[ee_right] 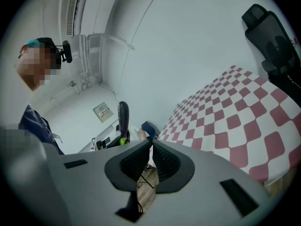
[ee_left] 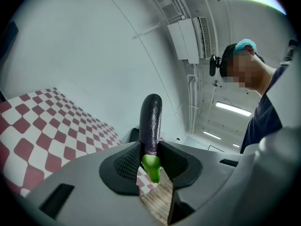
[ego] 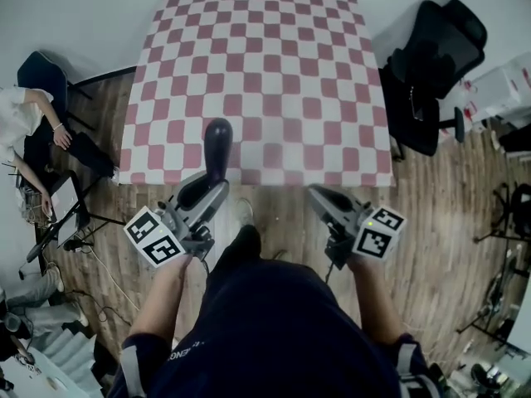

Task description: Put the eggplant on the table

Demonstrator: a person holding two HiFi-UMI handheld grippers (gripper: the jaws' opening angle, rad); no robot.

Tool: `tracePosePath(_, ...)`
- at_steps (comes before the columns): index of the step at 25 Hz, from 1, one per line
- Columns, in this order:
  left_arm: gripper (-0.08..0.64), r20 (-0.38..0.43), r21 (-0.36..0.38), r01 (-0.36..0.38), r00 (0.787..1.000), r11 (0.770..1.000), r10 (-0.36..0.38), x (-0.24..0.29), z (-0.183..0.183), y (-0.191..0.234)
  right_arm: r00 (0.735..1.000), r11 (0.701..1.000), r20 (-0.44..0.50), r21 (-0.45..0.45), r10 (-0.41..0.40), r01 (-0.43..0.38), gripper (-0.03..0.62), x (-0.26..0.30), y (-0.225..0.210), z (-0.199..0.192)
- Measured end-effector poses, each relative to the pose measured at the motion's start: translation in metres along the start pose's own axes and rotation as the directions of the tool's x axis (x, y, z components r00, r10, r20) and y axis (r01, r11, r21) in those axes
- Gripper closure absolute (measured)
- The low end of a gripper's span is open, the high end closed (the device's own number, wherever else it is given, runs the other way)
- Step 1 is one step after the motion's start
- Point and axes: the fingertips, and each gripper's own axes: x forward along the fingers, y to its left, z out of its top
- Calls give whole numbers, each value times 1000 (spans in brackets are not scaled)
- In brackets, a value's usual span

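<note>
A dark purple eggplant [ego: 218, 146] with a green stem sticks out forward from my left gripper [ego: 214, 181], which is shut on its stem end. Its tip reaches over the near edge of the table [ego: 265, 73], which has a red-and-white checked cloth. In the left gripper view the eggplant [ee_left: 151, 121] stands up between the pads, with the table [ee_left: 42, 126] to the left. My right gripper [ego: 318, 194] hangs just short of the near edge, shut and empty. The right gripper view shows its pad tips [ee_right: 151, 147] meeting, and the eggplant [ee_right: 123, 114] off to the left.
A black office chair [ego: 431, 65] stands at the table's right side. At the left a person [ego: 17, 114] sits near a dark chair [ego: 41, 73] and stands with cables. White boxes [ego: 506, 89] are at the far right. Wooden floor surrounds the table.
</note>
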Motion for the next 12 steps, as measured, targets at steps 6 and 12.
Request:
tracePosePath(6,425,-24,-15,4,1000,1000,-5,10,32,65,1000,1000,0,12,-21,21,572,55,-16,32)
tracePosePath(12,425,-75,-38,8,997,999,-11,26,36,111,999,999,-20,16,-41,41,572,84,-25,48)
